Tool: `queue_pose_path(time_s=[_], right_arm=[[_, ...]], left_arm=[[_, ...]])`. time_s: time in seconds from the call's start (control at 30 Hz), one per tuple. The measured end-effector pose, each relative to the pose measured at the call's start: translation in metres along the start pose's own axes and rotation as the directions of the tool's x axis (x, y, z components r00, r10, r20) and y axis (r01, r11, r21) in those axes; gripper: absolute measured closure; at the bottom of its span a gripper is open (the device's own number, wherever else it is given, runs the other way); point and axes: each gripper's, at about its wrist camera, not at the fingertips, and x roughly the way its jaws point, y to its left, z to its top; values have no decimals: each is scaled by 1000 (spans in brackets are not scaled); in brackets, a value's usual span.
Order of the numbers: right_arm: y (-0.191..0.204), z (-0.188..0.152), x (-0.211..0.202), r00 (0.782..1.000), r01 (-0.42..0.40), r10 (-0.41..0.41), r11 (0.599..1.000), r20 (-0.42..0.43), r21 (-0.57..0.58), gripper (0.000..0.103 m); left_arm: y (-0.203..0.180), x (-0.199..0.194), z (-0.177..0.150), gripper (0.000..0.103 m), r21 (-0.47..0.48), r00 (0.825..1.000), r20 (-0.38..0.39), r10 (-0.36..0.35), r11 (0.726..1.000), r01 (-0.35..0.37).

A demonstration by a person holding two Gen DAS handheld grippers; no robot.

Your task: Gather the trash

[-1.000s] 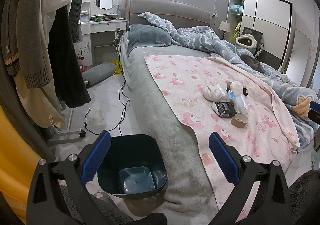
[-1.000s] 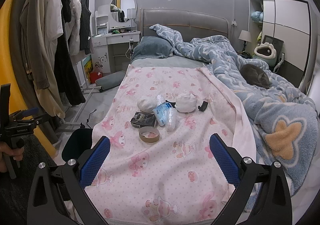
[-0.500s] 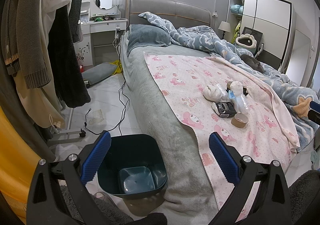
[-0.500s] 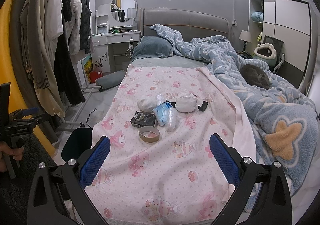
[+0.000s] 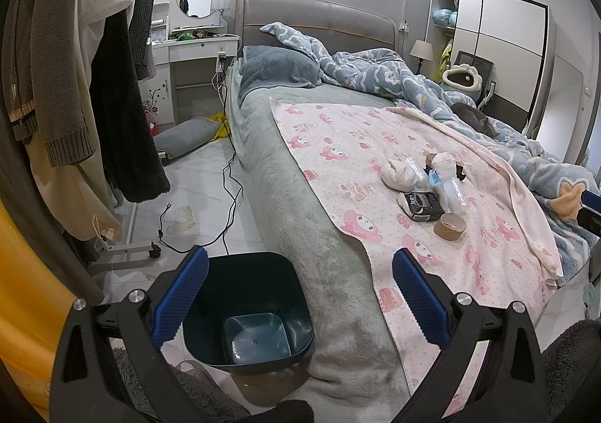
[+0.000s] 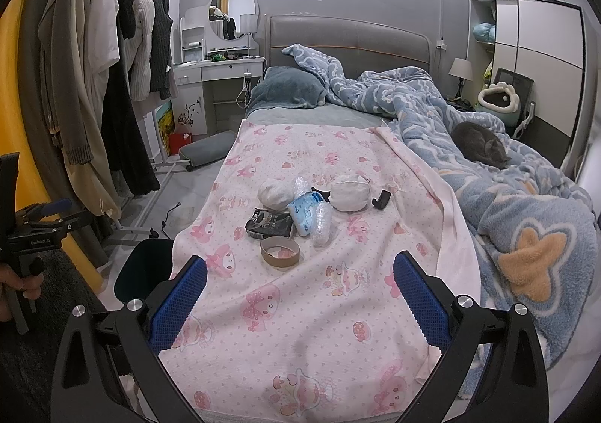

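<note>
A pile of trash lies on the pink sheet of the bed: a brown tape roll, a black packet, a blue wrapper, clear plastic and two white wads. The pile also shows in the left wrist view, with the tape roll nearest. A dark teal bin stands empty on the floor beside the bed. My left gripper is open above the bin. My right gripper is open above the sheet, short of the pile.
A grey cat sleeps on the blue duvet at the right. A clothes rack stands left of the bin. A black cable trails over the floor. A black clip lies by the pile.
</note>
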Motion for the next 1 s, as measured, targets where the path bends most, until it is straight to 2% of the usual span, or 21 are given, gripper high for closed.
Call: queue_pose_path(time_s=[0.67, 0.77, 0.9, 1.0], right_arm=[[1, 2, 2, 1000, -4, 4, 1000, -13, -4, 3], [0, -2, -2, 1000, 2, -2, 1000, -8, -2, 3], [3, 2, -5, 999, -35, 35, 999, -5, 42, 3], [3, 8, -3, 1000, -17, 17, 999, -2, 39, 3]], left_arm=[[0, 0, 0, 3, -2, 1000, -3, -4, 1000, 4], [-1, 0, -2, 3, -16, 1000, -5, -24, 1000, 24], [3, -2, -1, 3, -35, 999, -1, -48, 998, 48], [5, -3, 1, 3, -35, 998, 2, -60, 998, 60]])
